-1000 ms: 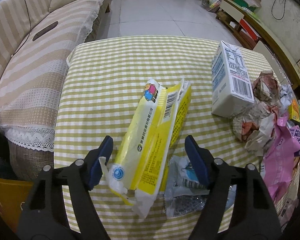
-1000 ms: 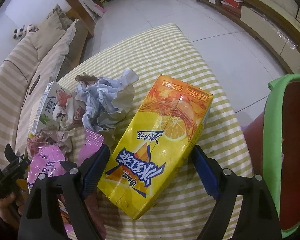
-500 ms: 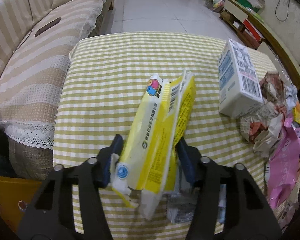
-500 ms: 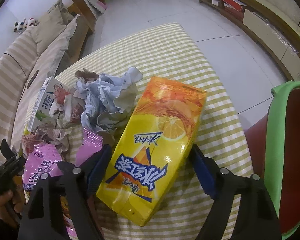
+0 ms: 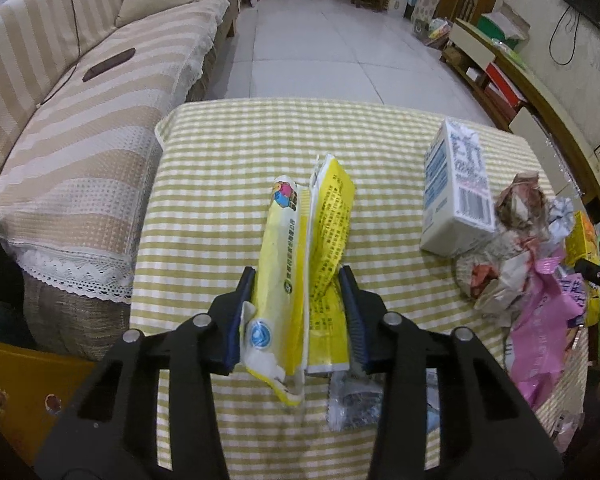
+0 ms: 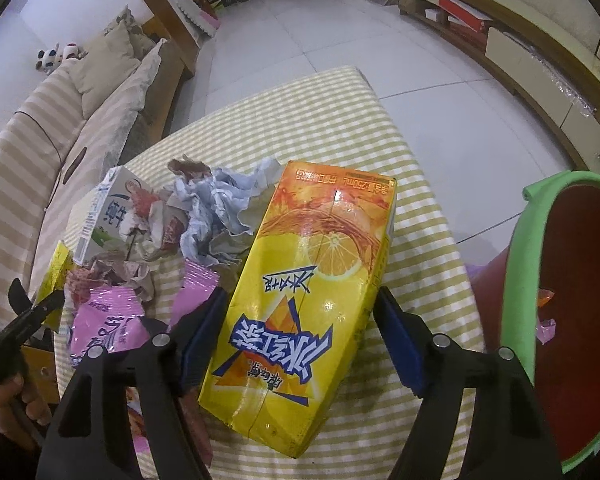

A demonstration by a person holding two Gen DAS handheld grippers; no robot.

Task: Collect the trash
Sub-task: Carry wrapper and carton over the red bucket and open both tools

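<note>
A long yellow snack wrapper [image 5: 328,216] stands up off the checked tablecloth [image 5: 220,200], pinched at its lower end by my left gripper [image 5: 296,280]. Its jaws are closing, with both blue pads pressed on the wrapper. In the right wrist view a yellow-orange drink carton [image 6: 320,240] lies lengthwise between the pads of my right gripper [image 6: 300,300], which touch both its long sides. A red bin with a green rim [image 6: 516,280] stands just right of the table edge.
A white milk carton [image 5: 456,192], crumpled paper [image 5: 512,220] and a pink wrapper [image 5: 540,320] are heaped on the table's right side. A small clear packet [image 5: 352,404] lies under the left gripper. A striped sofa [image 5: 80,120] runs along the left.
The left jaws have come together on the yellow wrapper and raised it off the table. The right jaws have narrowed onto the drink carton's sides.
</note>
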